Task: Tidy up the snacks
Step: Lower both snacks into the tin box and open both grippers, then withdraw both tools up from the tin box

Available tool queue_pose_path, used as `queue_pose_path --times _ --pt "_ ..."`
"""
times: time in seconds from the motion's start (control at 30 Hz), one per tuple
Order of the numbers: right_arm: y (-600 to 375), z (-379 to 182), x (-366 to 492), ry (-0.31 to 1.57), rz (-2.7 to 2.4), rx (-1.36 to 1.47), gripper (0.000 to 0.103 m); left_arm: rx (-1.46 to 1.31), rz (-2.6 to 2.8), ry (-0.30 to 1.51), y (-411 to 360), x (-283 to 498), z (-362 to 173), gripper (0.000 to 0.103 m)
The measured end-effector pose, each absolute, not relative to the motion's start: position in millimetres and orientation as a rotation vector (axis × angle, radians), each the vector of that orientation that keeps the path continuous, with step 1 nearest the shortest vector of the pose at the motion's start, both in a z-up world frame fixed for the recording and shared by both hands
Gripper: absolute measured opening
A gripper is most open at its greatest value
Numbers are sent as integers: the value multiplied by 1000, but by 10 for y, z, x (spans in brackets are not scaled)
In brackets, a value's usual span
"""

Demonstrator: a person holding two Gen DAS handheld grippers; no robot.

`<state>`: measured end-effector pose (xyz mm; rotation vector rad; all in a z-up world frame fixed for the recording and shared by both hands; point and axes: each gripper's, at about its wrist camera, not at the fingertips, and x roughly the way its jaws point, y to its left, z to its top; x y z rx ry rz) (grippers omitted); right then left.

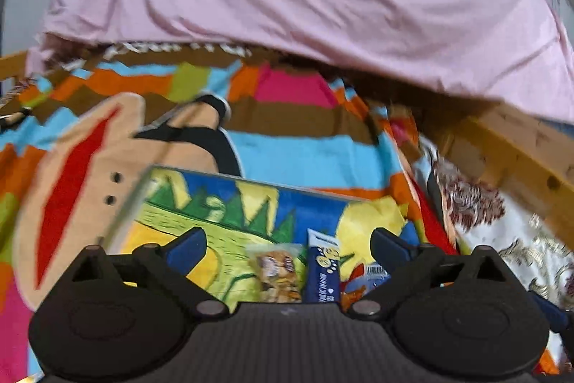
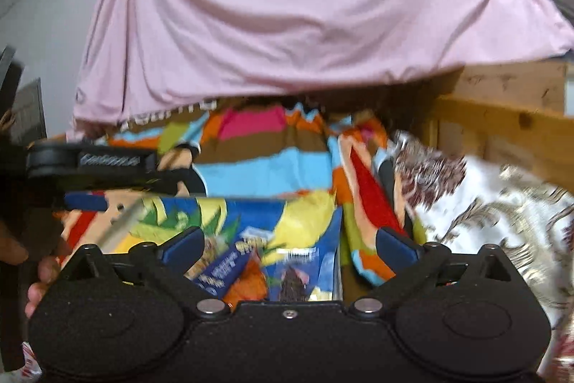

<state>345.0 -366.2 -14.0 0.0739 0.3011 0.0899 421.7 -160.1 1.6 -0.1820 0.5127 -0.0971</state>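
Two blurred snack packets [image 1: 320, 270], barcode label [image 1: 376, 271], lettering unreadable

blue snack wrapper [image 1: 321, 270] — white print, too blurred to read | packet beside it [image 1: 376, 271] — barcode, digits unreadable | left gripper [image 2: 107, 161] arm — embossed lettering, smeared | striped blanket [image 2: 168, 106] — white letters at far edge, illegible | blue packets [image 2: 229, 270] — print blurred
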Motion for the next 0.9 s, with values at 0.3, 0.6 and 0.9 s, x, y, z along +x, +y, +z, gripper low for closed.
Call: queue_pose_path --times 0.3,0.6,0.9 --pt "-3541 198 2745 174 78 35 102 -168 -77 386 -1207 3347 308 102" --pt "-3310 246 2031 41 -26 -70 102 -169 -66 311 -911 2443 338 102" --pt "-3159 115 1475 61 -34 -91 102 -73 -77 288 -801 1760 120 102"
